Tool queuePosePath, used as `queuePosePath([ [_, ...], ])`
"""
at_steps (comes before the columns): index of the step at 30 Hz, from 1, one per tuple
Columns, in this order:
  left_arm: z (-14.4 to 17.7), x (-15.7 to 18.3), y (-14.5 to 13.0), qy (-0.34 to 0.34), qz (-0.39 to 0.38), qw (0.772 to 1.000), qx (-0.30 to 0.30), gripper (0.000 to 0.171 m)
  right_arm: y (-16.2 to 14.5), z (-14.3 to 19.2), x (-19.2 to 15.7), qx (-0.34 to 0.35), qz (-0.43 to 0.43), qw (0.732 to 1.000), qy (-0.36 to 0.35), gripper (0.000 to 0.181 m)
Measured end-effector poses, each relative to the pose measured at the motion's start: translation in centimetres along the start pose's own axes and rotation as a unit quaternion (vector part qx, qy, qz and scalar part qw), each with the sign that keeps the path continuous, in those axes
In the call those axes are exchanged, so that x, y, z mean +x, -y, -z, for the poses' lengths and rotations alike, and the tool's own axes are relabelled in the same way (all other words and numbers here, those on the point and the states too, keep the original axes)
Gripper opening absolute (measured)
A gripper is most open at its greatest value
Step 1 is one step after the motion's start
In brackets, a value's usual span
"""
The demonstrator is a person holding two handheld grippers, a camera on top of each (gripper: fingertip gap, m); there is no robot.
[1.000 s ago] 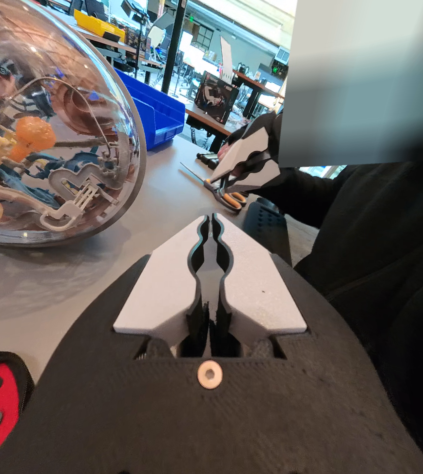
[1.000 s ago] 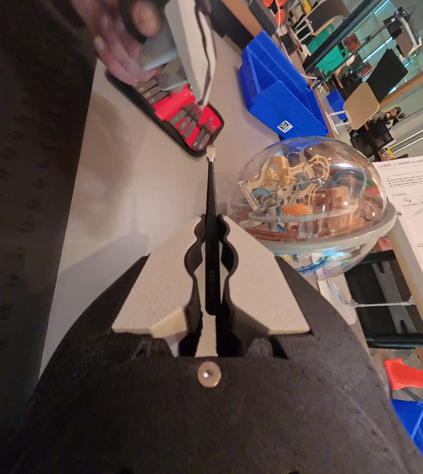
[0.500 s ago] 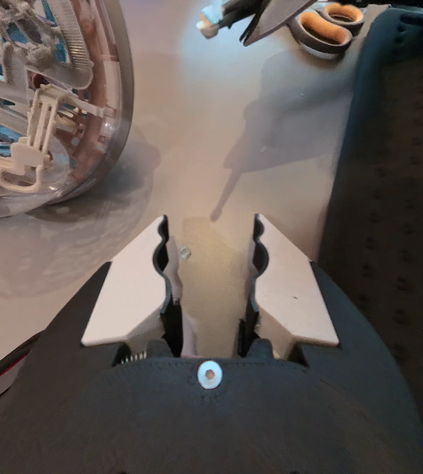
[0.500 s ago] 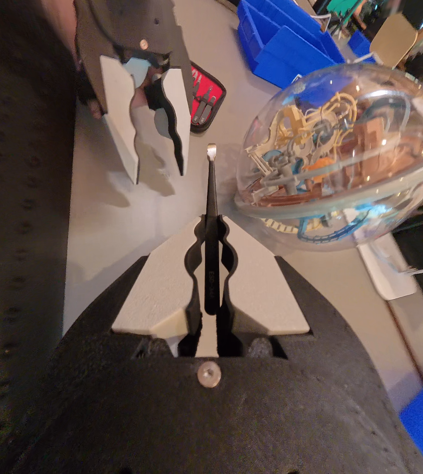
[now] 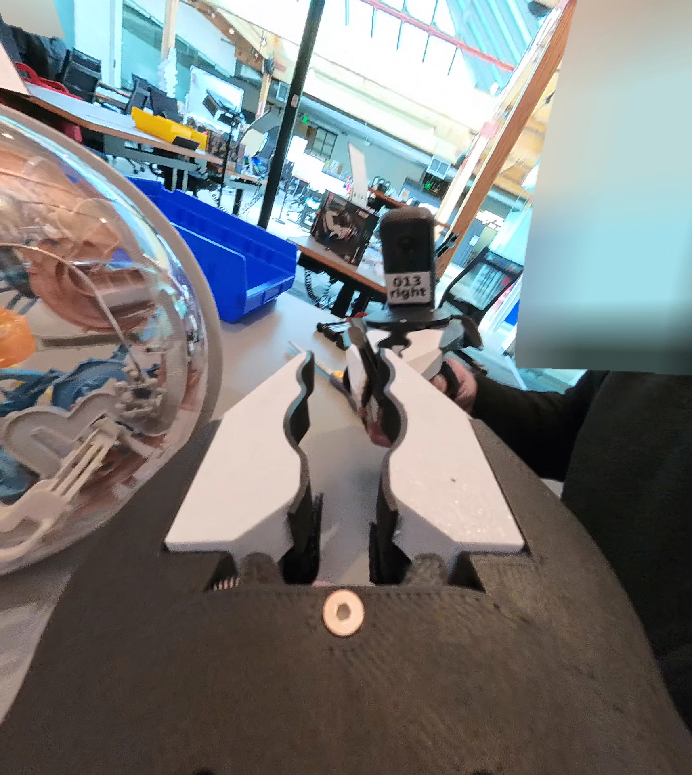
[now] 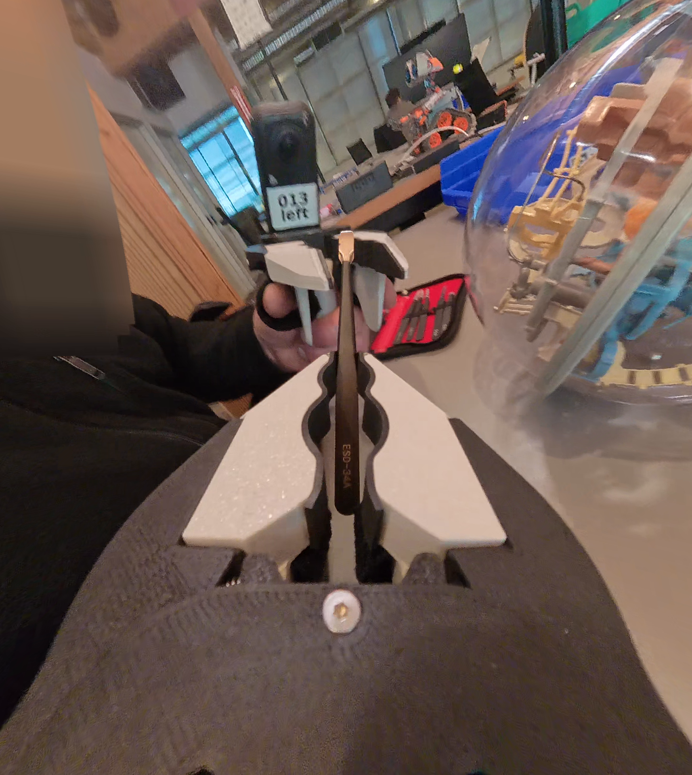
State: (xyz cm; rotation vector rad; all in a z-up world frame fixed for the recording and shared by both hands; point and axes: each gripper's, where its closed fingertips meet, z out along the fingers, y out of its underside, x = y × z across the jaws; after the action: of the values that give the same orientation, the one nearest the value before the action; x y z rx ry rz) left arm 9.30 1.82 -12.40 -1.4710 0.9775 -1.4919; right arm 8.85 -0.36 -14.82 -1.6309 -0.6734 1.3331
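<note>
Tweezers (image 6: pixel 346 423) black, slim, with bare metal tip, pinched lengthwise between fingers of right gripper (image 6: pixel 346 365); tip pointing forward past the fingertips toward left gripper (image 6: pixel 338 293). Printed marking along the shaft. Rear end of tweezers ending short of the gripper base. Left gripper (image 5: pixel 346 365) spread apart, nothing between its fingers, hanging above grey table (image 5: pixel 260 335). Facing right gripper (image 5: pixel 382 369) just ahead, tweezers seen there as a dark sliver, blurred. Clear plastic sphere (image 5: pixel 63 335) with coloured maze parts inside, sitting on table just left of left gripper; cut off by frame edge in both views. Red-lined black tool case (image 6: pixel 420 318) open on table behind left gripper, partly hidden by it and by hand (image 6: pixel 290 335). Blue bin (image 5: pixel 231 260) behind sphere. Contact between tweezers tip and left gripper impossible to tell.
</note>
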Motion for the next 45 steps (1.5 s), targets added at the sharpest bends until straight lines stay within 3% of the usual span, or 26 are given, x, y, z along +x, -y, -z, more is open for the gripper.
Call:
queuePosePath([
  [3, -0.4, 0.5, 0.4, -0.013, 0.014, 1.000, 0.022, 0.011, 0.4, -0.1, -0.2, 0.029, -0.040, 0.999, 0.023, 0.006],
  [11, -0.6, 0.8, 0.8, -0.018, 0.024, 0.998, 0.051, 0.000, 0.3, -0.3, -0.1, 0.041, -0.049, 0.998, 0.027, 0.007],
  [14, -0.7, 0.4, 1.0, -0.002, 0.027, 0.998, 0.060, 0.000, 0.9, 0.2, 0.7, 0.057, -0.027, 0.998, -0.014, 0.007],
  [16, -0.7, -0.3, 1.2, 0.014, 0.044, 0.997, 0.069, 0.000, 1.1, 0.7, 1.5, 0.043, 0.047, 0.994, -0.092, 0.019],
  [18, -0.7, -1.1, 1.3, 0.028, 0.071, 0.994, 0.079, 0.000, 1.8, 1.4, 1.5, 0.036, 0.139, 0.976, -0.166, 0.029],
  [20, -0.9, -1.7, 1.1, 0.034, 0.102, 0.991, 0.078, 0.000, 2.5, 1.8, 0.6, 0.017, 0.255, 0.940, -0.228, 0.034],
  [23, -1.5, -2.2, 0.7, 0.044, 0.135, 0.987, 0.077, 0.000, 2.2, 0.9, -0.7, -0.036, 0.364, 0.895, -0.256, 0.025],
  [27, -2.3, -2.0, 0.4, 0.049, 0.163, 0.982, 0.082, 0.000, 1.7, 0.5, 1.7, -0.088, 0.404, 0.850, -0.326, 0.020],
  [35, -3.1, -2.2, -0.5, 0.059, 0.243, 0.963, 0.103, 0.000, 1.8, 1.4, 4.0, -0.122, 0.447, 0.792, -0.397, 0.004],
  [45, -4.3, -2.3, -1.4, 0.065, 0.254, 0.961, 0.088, 0.000, 1.3, 2.6, 5.2, -0.145, 0.412, 0.814, -0.383, 0.000],
])
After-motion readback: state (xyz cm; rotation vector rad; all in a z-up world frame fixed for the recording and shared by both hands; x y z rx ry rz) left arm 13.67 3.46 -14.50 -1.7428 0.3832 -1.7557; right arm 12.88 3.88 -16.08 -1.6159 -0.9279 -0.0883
